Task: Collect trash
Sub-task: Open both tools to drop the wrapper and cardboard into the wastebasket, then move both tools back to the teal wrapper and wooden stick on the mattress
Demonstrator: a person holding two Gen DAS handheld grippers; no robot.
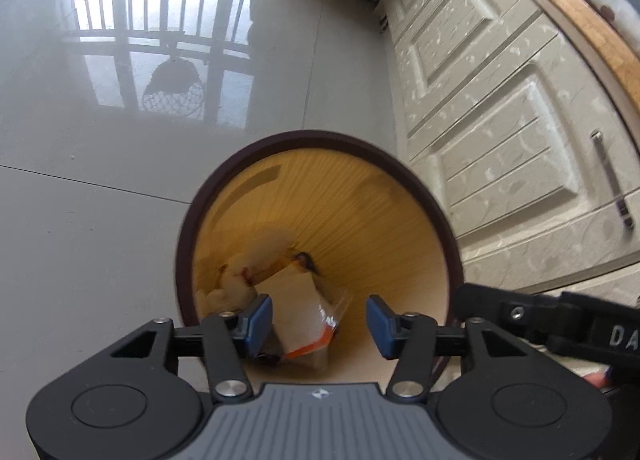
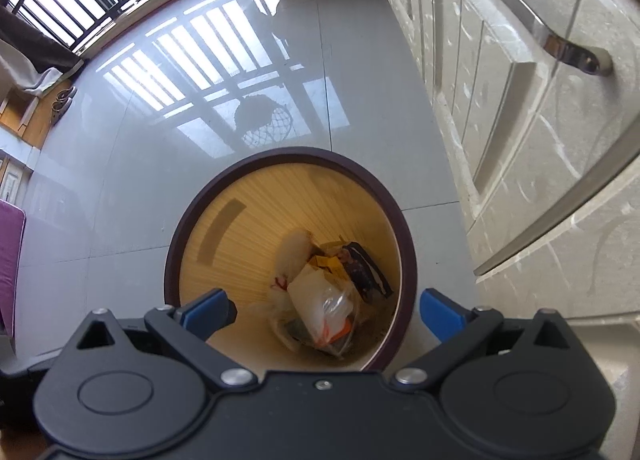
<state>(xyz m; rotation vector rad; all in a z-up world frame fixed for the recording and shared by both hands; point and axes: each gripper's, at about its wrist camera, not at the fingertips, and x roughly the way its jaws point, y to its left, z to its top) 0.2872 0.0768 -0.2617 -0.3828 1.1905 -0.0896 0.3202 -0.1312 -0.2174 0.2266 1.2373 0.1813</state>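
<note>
Both grippers hang over the round waste bin [image 2: 390, 216], a dark-rimmed tub with a ribbed yellow-tan inner wall, standing on the glossy grey floor [image 2: 120, 188] just beside the pale cabinet doors [image 2: 520, 140] at its 3 o'clock. The left gripper [image 1: 319, 323] has its blue pads about half apart and grips nothing; the right gripper [image 2: 326, 314] is spread to its widest, likewise empty. The collected trash lies at the bottom of the bin: a clear plastic bag [image 2: 328, 316] with orange print on top, a dark wrapper [image 2: 362, 272] at its 1 o'clock, and a white crumpled wad [image 2: 294, 254] at its 11 o'clock. In the left wrist view the same bag [image 1: 308, 320] appears between the pads but well below them. By appearance, all three pieces are light, soft and easily crushed; the bag film is likely slippery and would best be pinched at a gathered fold rather than across a flat face. The bin itself looks stiff and light, its rim offering the firmest place to take hold. Nothing here seems fragile.
</note>
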